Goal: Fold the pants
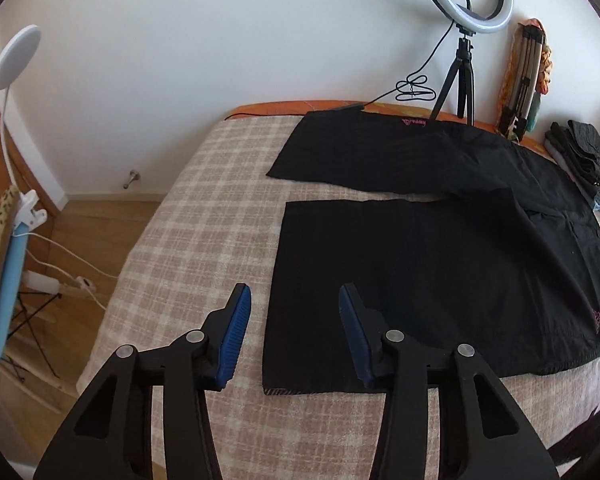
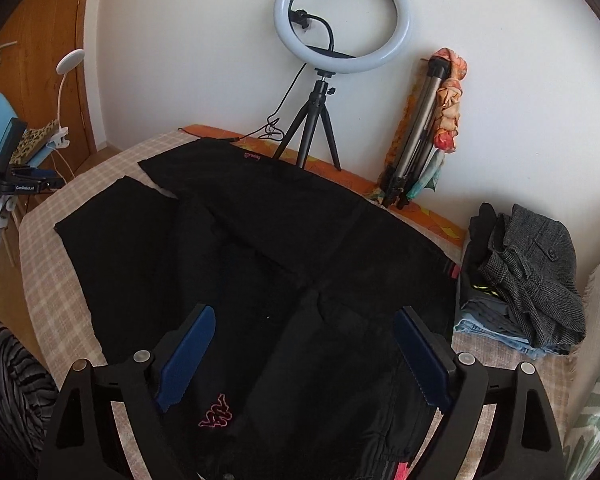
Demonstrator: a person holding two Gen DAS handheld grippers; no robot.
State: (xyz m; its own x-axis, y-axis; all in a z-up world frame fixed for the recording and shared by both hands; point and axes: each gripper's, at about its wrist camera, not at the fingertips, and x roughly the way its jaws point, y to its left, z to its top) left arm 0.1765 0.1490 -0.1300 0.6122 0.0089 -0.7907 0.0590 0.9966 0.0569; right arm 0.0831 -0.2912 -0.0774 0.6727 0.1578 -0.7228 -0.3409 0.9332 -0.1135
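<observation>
- Two grippers, both with blue-padded fingers spread apart and holding nothing: the left gripper (image 1: 294, 330) hovers over the hem corner of the nearer trouser leg, the right gripper (image 2: 304, 360) hovers over the waist end by the pink logo (image 2: 216, 416).
- One pair of black pants (image 1: 440, 264), laid flat on the bed with the two legs splayed apart; no fold made yet, by the look of it.
- Step in hand, as judged: bringing one leg over the other. Best done by pinching the near hem at its corner with the left gripper and the near waist edge with the right, lifting both together, and carrying the near leg across so hems and side seams line up; the cloth looks thin and limp, so a low, taut carry should keep creases out.
- One bed cover (image 1: 204, 216), beige check, lying fairly smooth under the pants, with an orange patterned sheet (image 2: 432, 216) showing along the far edge.
- One pile of other clothes (image 2: 528, 276), grey and blue, at the right side of the bed, just beside the waist.
- One ring light on a small tripod (image 2: 342, 16), standing at the far edge of the bed.
- One folded tripod (image 2: 416, 140) draped with a scarf, leaning on the white wall.
- One clip lamp (image 1: 18, 56) fixed to a blue chair at the left, with a wood floor below.
</observation>
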